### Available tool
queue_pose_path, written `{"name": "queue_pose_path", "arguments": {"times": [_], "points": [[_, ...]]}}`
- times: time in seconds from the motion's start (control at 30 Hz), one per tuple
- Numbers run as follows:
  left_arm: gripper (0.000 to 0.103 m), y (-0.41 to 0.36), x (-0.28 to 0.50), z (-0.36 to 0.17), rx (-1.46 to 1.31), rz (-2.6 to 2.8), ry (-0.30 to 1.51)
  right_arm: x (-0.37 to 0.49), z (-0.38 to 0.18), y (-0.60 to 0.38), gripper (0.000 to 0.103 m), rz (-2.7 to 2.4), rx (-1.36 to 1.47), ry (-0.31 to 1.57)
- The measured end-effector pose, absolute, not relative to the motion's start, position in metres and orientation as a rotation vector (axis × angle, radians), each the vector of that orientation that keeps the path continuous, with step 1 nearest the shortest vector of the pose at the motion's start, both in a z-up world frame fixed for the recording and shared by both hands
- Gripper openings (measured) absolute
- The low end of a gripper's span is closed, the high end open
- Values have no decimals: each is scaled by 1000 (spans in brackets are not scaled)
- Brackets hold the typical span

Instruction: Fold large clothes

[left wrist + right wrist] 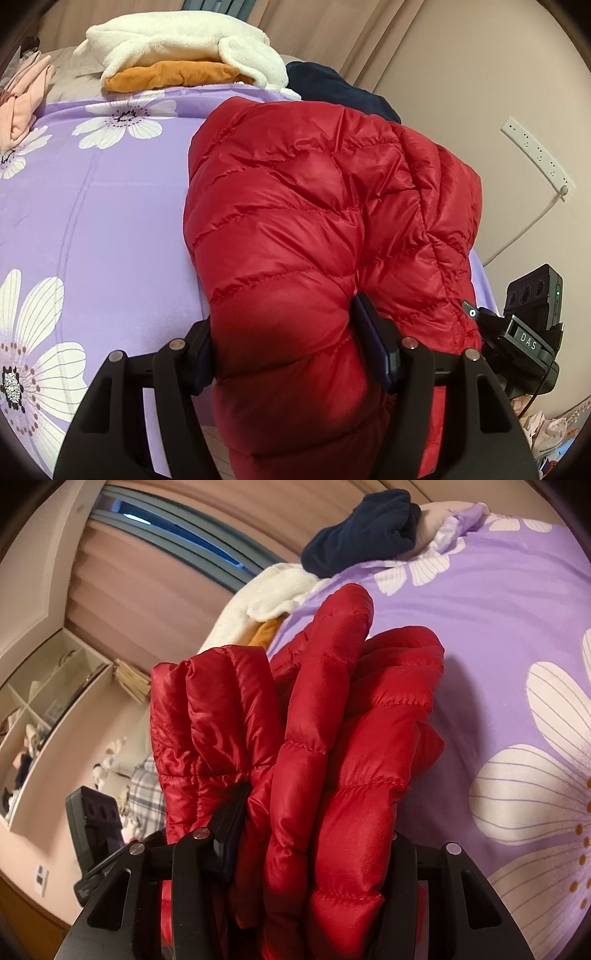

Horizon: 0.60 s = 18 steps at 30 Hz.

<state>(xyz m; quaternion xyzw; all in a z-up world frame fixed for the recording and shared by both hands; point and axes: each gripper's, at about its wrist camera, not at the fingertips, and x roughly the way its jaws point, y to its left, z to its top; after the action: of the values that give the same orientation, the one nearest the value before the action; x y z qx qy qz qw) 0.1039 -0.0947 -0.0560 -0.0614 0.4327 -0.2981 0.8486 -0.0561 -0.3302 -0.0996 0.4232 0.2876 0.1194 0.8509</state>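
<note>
Gripping red puffer jacket [314, 206] with both my jaws pinching its padded folds, bundle raised above the bed [110, 221] for folding.

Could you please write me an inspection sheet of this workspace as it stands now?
Surface: purple floral bedspread.
Job's things: red puffer jacket, bunched and partly on the bed.
Clutter: white fleece atop an orange garment; navy garment behind the jacket; pink clothing at the edge.
Grippers: left gripper and right gripper each clamp padded folds of the jacket between their fingers.
Cables: white power strip on the wall, cord hanging down.
Surroundings: curtains, window, open shelves.
</note>
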Motion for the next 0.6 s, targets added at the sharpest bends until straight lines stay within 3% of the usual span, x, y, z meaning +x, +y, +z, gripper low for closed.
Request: {"name": "queue_pose_path", "arguments": {"times": [0.6], "points": [[65, -76, 86, -31, -137, -630, 839, -52, -83, -325, 49, 313, 842, 528]]}}
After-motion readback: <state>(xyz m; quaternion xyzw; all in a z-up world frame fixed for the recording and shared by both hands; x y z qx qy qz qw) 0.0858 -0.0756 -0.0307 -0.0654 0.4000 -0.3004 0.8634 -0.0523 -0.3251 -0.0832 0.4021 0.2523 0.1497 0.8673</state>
